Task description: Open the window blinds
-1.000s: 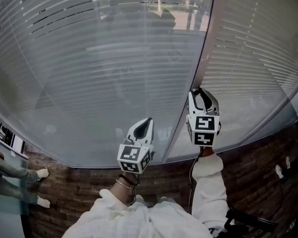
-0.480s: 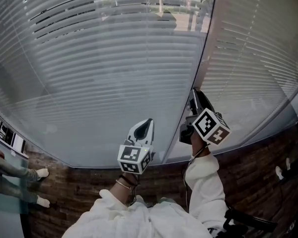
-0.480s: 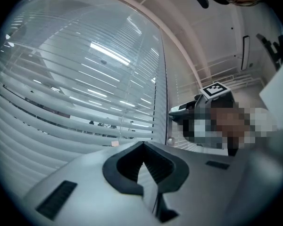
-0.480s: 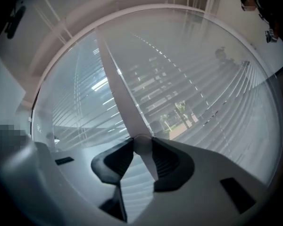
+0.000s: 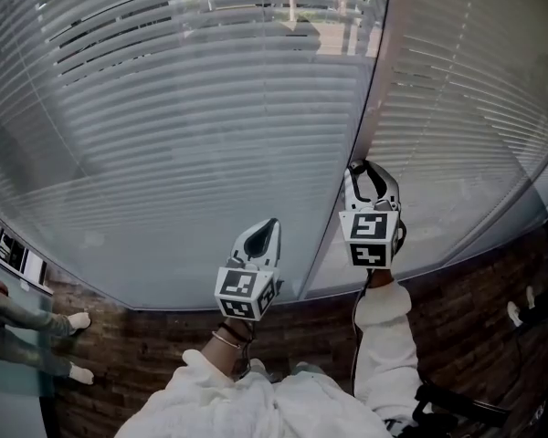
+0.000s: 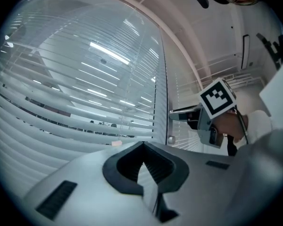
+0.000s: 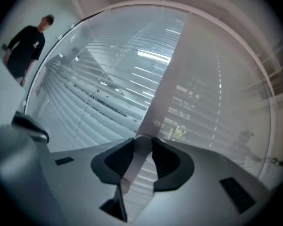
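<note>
Right gripper (image 5: 369, 172) is clamped on the round knob (image 7: 142, 145) at the frame post (image 5: 373, 89). Left gripper (image 5: 273, 224) is beside it, jaws closed and empty. Blinds (image 5: 210, 108) sit behind the glass, left of the post, with gaps between the upper slats.

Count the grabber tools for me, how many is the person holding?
2. The left gripper is low in front of the left blinds, jaws shut. The right gripper is at the frame post, gripping a round knob.

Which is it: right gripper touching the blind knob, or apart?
Touching. Right gripper view: right gripper grips the blind knob, both sides, no gap.
</note>
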Action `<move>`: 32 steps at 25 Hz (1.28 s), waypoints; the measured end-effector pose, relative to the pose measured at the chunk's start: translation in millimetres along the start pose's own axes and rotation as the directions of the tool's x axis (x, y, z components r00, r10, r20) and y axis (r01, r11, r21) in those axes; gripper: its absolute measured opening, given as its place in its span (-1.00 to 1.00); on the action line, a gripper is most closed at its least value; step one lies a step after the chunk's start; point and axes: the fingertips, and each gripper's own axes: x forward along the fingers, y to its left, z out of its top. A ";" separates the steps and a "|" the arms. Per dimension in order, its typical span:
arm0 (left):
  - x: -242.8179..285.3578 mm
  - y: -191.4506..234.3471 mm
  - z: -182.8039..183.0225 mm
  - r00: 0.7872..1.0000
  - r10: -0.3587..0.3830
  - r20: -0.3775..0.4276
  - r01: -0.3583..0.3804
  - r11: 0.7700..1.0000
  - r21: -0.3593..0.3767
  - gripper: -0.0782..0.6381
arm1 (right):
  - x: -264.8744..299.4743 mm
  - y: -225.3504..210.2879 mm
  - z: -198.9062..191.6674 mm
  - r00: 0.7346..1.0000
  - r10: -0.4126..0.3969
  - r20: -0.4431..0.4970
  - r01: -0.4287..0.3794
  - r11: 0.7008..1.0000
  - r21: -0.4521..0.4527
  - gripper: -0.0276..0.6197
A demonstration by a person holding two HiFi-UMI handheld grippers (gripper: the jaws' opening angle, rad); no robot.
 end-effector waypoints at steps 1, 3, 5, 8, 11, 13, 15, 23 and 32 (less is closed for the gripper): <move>1.0 -0.8 -0.1 1.000 -0.001 0.000 0.001 1.000 -0.001 -0.79 | -0.1 -1.8 -0.9 1.000 -0.003 0.009 0.002 0.997 0.076 -0.51; 2.7 -1.9 0.2 1.000 -0.003 0.001 0.003 1.000 -0.002 -0.79 | 0.2 -5.7 -2.9 0.999 -0.008 0.041 -0.003 0.965 0.263 -0.51; 3.9 -2.8 0.5 1.000 -0.005 0.004 0.005 1.000 0.000 -0.79 | 0.1 -8.4 -4.0 0.996 -0.005 0.084 -0.034 0.884 0.467 -0.51; 4.7 -1.9 1.1 1.000 -0.003 0.009 0.003 1.000 0.001 -0.79 | -0.5 -10.8 -4.7 0.992 -0.006 0.124 -0.075 0.769 0.635 -0.51; 4.6 1.5 2.7 1.000 0.003 0.009 -0.003 1.000 0.003 -0.79 | -0.3 -8.1 -4.9 0.993 -0.004 0.120 -0.059 0.853 0.519 -0.51; 5.0 2.9 4.2 1.000 0.007 0.011 -0.007 1.000 0.005 -0.79 | -0.4 -4.0 -5.8 0.996 -0.009 0.089 -0.017 0.960 0.279 -0.51; 5.1 3.5 5.6 1.000 0.009 0.013 -0.009 1.000 0.008 -0.79 | -1.6 0.4 -2.4 0.997 -0.023 0.071 0.022 1.000 0.020 -0.50; 5.9 1.7 4.9 1.000 0.004 0.006 -0.004 1.000 0.009 -0.79 | -4.0 4.4 3.7 1.000 -0.022 0.017 0.025 0.979 -0.200 -0.49; 6.3 4.7 3.2 1.000 0.003 0.002 -0.003 1.000 0.009 -0.79 | -2.0 -2.6 1.6 1.000 0.013 0.009 -0.013 1.000 0.008 -0.51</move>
